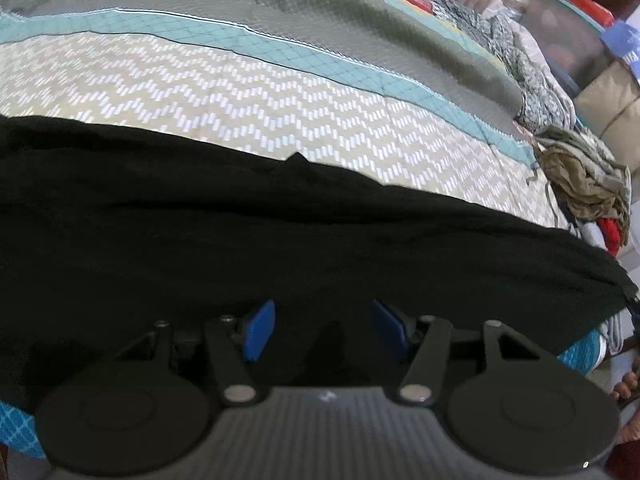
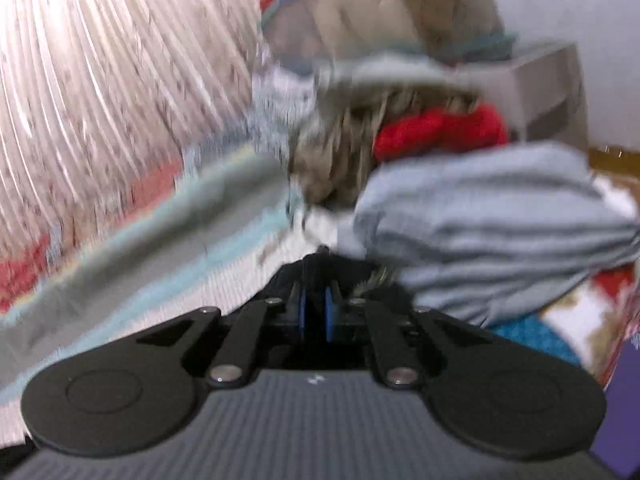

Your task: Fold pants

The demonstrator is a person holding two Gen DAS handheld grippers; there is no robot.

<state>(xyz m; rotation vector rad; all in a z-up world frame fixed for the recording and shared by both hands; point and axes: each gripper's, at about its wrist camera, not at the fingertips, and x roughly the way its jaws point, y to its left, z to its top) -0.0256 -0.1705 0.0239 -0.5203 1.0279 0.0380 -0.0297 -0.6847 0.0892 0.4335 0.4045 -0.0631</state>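
Looking along the left gripper (image 1: 322,330), I see its blue pads parted with nothing between them, poised over the black pants (image 1: 240,240), which lie spread along the near edge of the bed (image 1: 240,112), probably so a fresh hold can be taken.

From the right gripper (image 2: 316,314), though blurred, the pads sit nearly together pinching a dark fold of the pants (image 2: 320,270), seemingly to carry that end over. A heap of clothes (image 2: 460,184) lies just beyond.
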